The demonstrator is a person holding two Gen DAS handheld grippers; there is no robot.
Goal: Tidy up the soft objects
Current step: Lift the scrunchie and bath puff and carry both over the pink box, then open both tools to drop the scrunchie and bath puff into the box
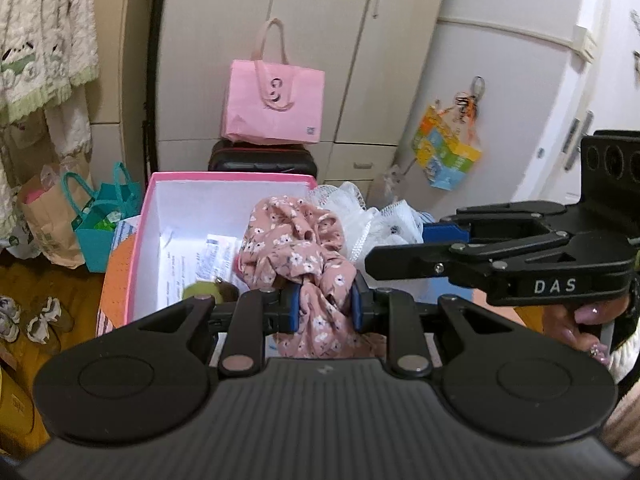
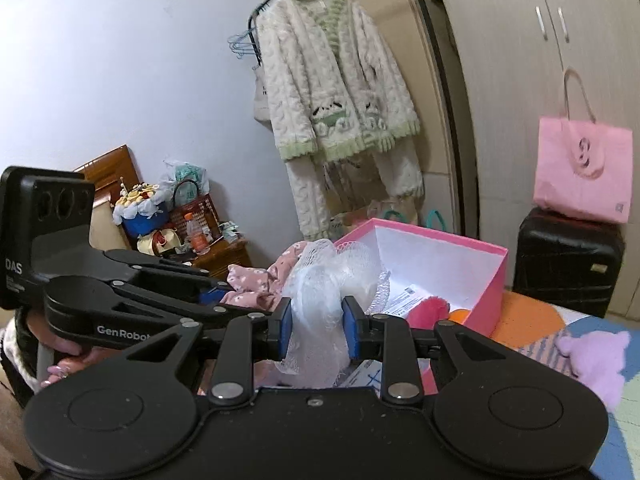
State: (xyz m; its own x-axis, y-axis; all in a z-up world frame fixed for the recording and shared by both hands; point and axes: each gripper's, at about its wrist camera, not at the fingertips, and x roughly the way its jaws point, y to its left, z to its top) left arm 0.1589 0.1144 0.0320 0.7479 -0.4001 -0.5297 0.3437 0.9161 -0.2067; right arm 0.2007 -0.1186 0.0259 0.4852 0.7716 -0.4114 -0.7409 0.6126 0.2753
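Observation:
My left gripper (image 1: 324, 306) is shut on a pink floral cloth (image 1: 296, 240), which bunches up above the blue pads and hangs below them. My right gripper (image 2: 316, 322) is shut on a white mesh cloth (image 2: 320, 284) that puffs out above its pads. Both bundles hang over the near edge of an open pink box (image 1: 224, 178) with white inside walls. In the left wrist view the right gripper (image 1: 404, 246) comes in from the right, level with the white mesh cloth (image 1: 360, 216). The right wrist view shows the left gripper (image 2: 224, 296) at the left, beside the floral cloth (image 2: 256, 280).
Papers (image 1: 192, 256) lie in the box (image 2: 492, 280). A lilac plush (image 2: 596, 360) rests on the patterned bedcover to its right. Behind stand a black suitcase (image 2: 568, 256) with a pink tote bag (image 2: 584, 168), wardrobe doors, a hanging fluffy robe (image 2: 340, 92) and teal bags (image 1: 104, 216) on the floor.

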